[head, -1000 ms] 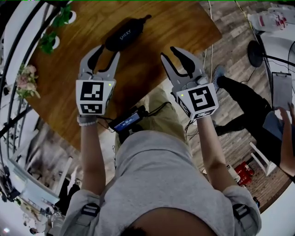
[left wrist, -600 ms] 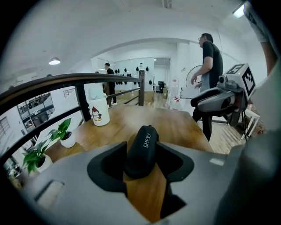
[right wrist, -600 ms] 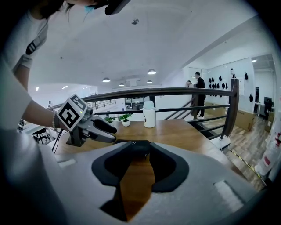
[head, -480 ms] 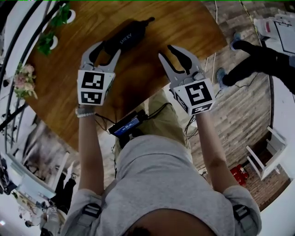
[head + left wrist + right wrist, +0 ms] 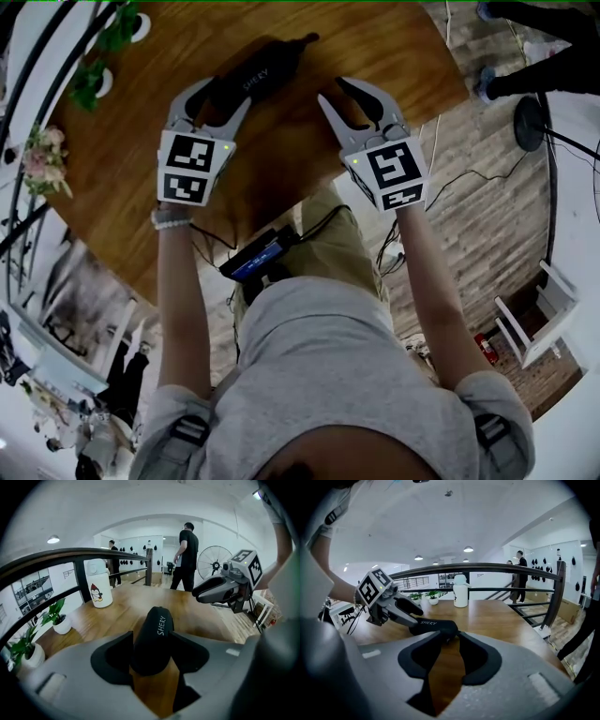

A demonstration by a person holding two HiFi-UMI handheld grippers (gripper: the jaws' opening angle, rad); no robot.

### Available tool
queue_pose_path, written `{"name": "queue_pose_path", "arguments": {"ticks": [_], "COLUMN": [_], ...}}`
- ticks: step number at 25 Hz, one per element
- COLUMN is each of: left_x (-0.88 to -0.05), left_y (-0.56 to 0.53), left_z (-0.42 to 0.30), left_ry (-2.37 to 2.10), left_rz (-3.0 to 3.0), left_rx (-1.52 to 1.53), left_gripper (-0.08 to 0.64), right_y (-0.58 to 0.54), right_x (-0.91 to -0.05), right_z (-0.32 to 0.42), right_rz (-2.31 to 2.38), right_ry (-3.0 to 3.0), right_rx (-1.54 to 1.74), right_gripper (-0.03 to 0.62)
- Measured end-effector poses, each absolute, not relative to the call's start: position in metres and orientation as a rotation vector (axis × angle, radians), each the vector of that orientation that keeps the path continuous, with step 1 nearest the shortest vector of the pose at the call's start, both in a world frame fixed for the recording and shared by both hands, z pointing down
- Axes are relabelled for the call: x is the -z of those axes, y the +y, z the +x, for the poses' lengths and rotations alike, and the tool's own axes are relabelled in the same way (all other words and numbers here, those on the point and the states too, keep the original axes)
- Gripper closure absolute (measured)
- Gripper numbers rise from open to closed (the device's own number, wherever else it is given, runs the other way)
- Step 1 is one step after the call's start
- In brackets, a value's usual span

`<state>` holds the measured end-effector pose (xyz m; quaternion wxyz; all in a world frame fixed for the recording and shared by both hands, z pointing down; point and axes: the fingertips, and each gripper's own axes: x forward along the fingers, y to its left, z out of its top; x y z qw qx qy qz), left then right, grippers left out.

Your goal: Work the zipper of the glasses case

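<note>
The case (image 5: 255, 77) lies black on the wooden table (image 5: 281, 164), slanted away from me, white lettering on top and a thin tail (image 5: 302, 40) sticking out of its far end. My left claw (image 5: 217, 97) is down over the near end. In the left gripper view the jaws are opening, already spread wide, and the rounded end of the case sits right between the two dark pads. It fills the gap between their tips, but I see no squeeze on it, so I call that claw open around the case and not gripping.

My right claw (image 5: 336, 92) hangs beside it to the right, apart from the case. In the right gripper view its jaws stand well apart with only bare wood between them. The end of the case shows just past the tips.

Farther back on the table stand a white bottle (image 5: 98, 590) with a penguin on it and small potted plants (image 5: 58, 620) by the railing (image 5: 487, 566). A person (image 5: 187, 555) in black stands beyond the table, near a fan (image 5: 213, 564).
</note>
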<state>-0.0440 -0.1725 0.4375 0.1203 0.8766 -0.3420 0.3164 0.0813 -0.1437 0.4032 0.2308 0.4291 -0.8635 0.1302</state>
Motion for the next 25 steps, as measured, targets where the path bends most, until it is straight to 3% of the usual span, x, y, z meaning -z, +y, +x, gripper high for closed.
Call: {"name": "queue_pose_path", "arguments": {"ticks": [25], "left_x": [-0.439], "left_y": [-0.169], "left_z": [-0.046], "left_ry": [-0.926], "left_rz": [2.535], "left_rx": [-0.872], "left_gripper": [0.321], "right_y": [-0.17], "right_x": [-0.477], "right_z": [0.038], "right_rz": [0.847], "right_ry": [-2.281], "right_rx": [-0.234], "right_gripper": [0.49]}}
